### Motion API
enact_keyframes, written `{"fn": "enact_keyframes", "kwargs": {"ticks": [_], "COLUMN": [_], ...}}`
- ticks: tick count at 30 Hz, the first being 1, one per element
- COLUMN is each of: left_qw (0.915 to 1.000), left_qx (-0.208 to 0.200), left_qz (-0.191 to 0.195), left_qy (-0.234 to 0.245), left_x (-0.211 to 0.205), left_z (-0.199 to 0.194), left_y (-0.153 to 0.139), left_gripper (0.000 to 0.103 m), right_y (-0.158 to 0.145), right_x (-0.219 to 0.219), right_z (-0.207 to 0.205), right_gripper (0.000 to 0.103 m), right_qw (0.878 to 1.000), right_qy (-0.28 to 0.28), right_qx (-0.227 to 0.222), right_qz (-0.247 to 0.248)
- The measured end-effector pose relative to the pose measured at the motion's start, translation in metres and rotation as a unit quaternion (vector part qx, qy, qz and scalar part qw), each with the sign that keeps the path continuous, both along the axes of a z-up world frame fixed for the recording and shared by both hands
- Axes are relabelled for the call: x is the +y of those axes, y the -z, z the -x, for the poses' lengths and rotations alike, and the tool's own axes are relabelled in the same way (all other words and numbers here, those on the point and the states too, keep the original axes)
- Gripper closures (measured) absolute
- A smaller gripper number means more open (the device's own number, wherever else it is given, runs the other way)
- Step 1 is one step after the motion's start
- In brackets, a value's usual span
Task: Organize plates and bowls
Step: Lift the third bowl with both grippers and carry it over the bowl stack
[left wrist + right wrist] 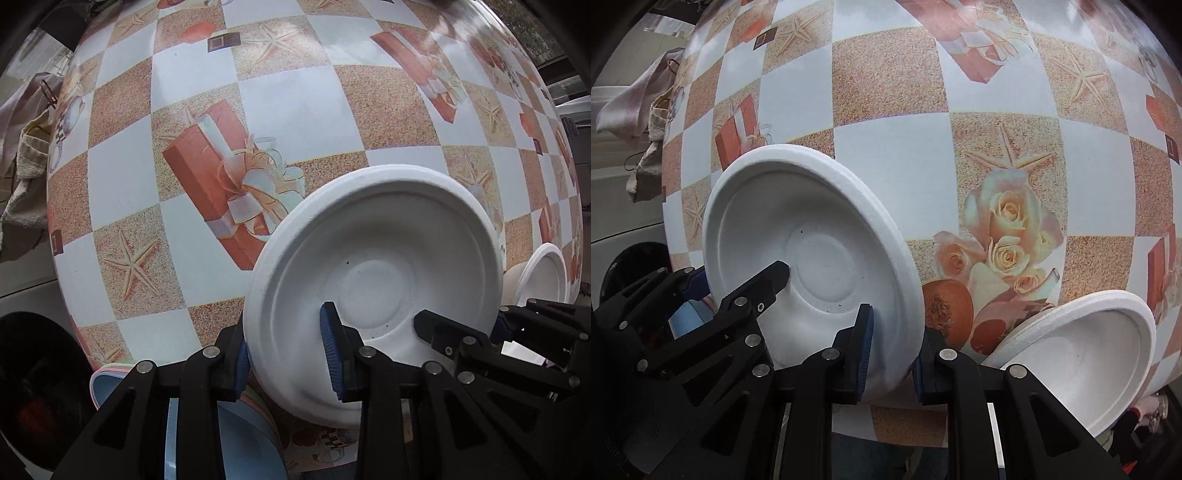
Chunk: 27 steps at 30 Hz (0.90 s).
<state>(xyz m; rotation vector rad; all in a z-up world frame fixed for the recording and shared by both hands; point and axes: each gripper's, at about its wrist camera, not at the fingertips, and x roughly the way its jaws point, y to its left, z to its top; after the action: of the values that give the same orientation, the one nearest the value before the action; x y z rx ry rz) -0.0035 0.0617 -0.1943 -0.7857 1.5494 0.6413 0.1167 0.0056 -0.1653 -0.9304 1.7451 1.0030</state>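
A white foam plate (373, 291) is held tilted above the patterned table by both grippers. My left gripper (288, 358) is shut on the plate's left rim. My right gripper (890, 350) is shut on the same plate (812, 243) at its right rim; it also shows in the left wrist view (461, 332). A second white foam plate (1086, 354) lies tilted at the table's right front edge and shows in the left view (543, 273). A pale blue bowl (229, 435) sits under my left gripper.
The table (295, 107) carries a checked cloth with gift boxes, starfish and roses. Towels and cloths (26, 155) hang off its far left side. A washing machine door (631, 266) is beyond the left edge.
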Motion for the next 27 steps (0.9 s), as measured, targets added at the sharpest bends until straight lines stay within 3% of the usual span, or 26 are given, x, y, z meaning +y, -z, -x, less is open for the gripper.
{"fn": "enact_keyframes", "kwargs": {"ticks": [4,12,20,27], "left_qw": [0.9999,0.9997,0.9989,0.9980], "left_qx": [-0.003,-0.020,-0.043,-0.059], "left_qz": [0.012,-0.002,-0.013,-0.021], "left_qy": [-0.007,-0.017,-0.015,0.002], "left_x": [-0.012,-0.019,-0.046,-0.040], "left_z": [0.001,0.001,-0.013,-0.031], "left_y": [-0.001,-0.026,-0.060,-0.088], "left_gripper": [0.067,0.067,0.067,0.067], "right_y": [-0.008,-0.035,-0.056,-0.069], "right_x": [-0.007,-0.010,-0.024,-0.031], "right_z": [-0.013,-0.031,-0.040,-0.046], "right_gripper": [0.081,0.081,0.081,0.081], "right_qw": [1.000,0.999,0.998,0.996], "right_qy": [0.017,0.022,0.035,0.054], "right_qx": [0.006,-0.002,-0.009,-0.018], "right_qz": [-0.011,-0.034,-0.048,-0.063]}}
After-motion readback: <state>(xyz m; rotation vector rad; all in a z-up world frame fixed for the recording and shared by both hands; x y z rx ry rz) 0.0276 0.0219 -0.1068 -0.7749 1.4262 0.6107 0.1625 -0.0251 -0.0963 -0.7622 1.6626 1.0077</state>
